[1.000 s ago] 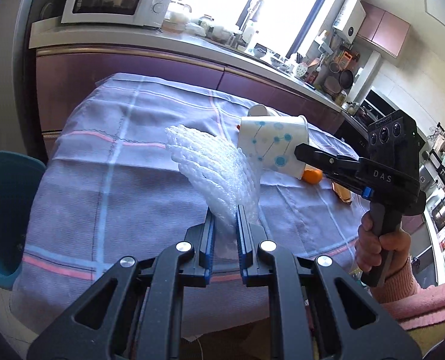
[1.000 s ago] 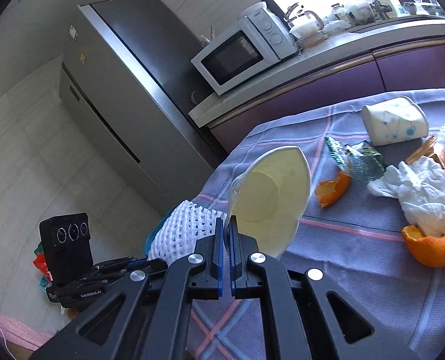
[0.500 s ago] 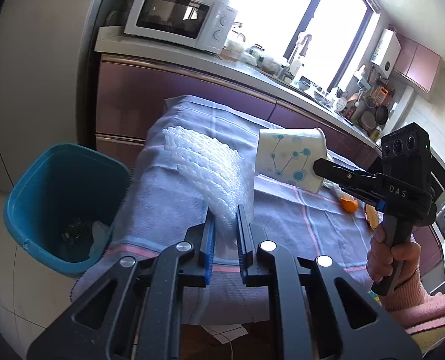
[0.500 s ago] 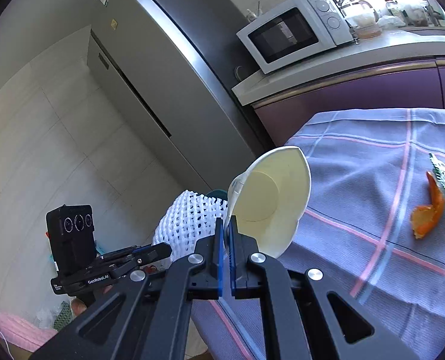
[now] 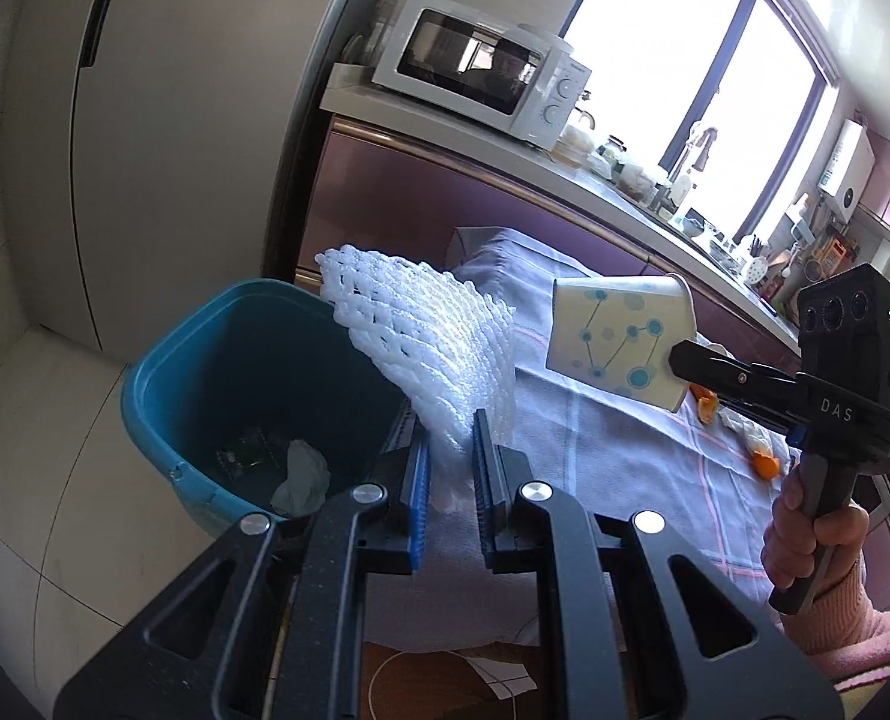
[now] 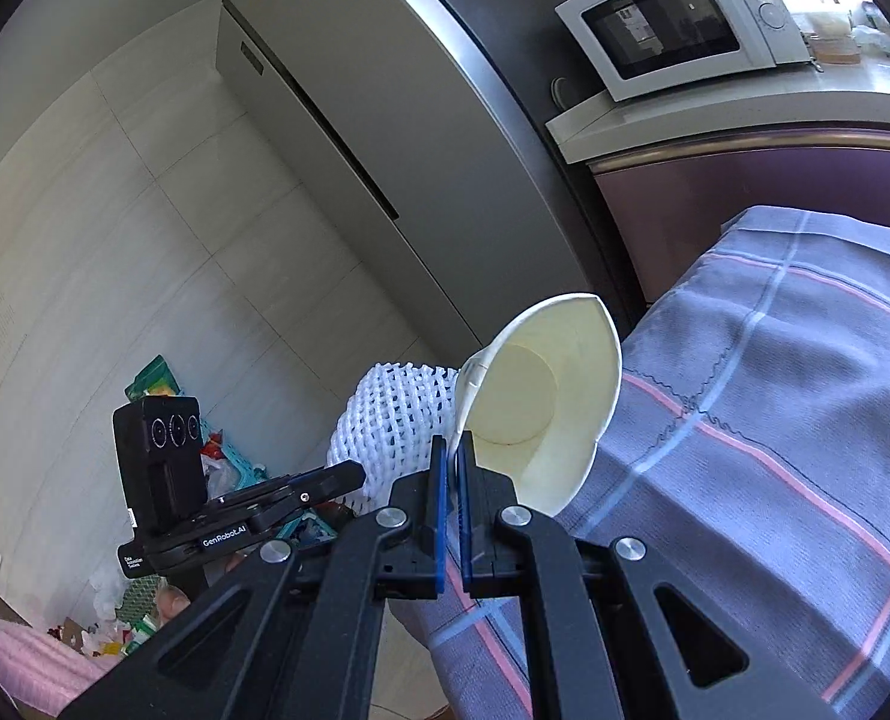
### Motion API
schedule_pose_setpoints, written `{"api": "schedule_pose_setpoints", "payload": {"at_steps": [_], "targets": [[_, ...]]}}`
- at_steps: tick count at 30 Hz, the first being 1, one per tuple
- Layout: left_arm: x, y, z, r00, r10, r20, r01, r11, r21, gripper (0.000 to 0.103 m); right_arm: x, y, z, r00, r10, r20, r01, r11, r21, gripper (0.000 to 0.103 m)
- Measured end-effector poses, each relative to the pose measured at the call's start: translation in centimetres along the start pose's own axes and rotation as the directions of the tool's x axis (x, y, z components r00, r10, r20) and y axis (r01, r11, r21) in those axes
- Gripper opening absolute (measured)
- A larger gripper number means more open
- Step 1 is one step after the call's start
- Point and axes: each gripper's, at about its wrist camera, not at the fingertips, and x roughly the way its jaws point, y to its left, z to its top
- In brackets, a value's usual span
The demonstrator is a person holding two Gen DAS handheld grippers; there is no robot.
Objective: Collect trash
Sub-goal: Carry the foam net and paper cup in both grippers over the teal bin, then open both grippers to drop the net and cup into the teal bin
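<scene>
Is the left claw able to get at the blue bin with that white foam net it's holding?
Probably yes. The left claw grips the foam net, and the blue bin stands open just beside and below it, with nothing between them.

Daylight from the window (image 5: 703,78) reaches you overexposed, its panes blown to white. Both fisheye views bend straight lines and darken to black at the rims. Your focus stays sharp; the refrigerator (image 6: 420,120) side is dimmer, shadows soft.

bin (image 5: 162,372) – left of table (image 5: 625,456) | microwave (image 5: 481,72) – on counter (image 5: 445,126) behind
</scene>
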Motion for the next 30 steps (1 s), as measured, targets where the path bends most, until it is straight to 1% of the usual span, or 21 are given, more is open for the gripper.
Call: {"api": "schedule_pose_setpoints", "payload": {"at_steps": [7,13,20,30], "targets": [[0.2,2.7,0.1,0.998,0.063,-0.004,-0.063,0.997,-0.043,0.014,3.2,1.4,0.5,0.998,0.021,-0.061,-0.023,0.999,-0.031,0.002],[0.9,4.8,0.1,0.994,0.106,-0.021,-0.108,0.991,-0.077,0.013,5.9,2.2,1.0,0.993,0.008,-0.115,-0.014,0.999,-0.048,0.002],[2.6,6.4,0.0,0.987,0.151,-0.052,-0.155,0.983,-0.1,0.014,8.9,2.8,1.6,0.985,-0.022,-0.17,0.008,0.996,-0.085,0.003],[5.5,8.0,0.0,0.978,0.183,-0.098,-0.195,0.972,-0.129,0.014,12.7,2.8,1.5,0.968,-0.086,-0.234,0.06,0.992,-0.115,0.003]]}}
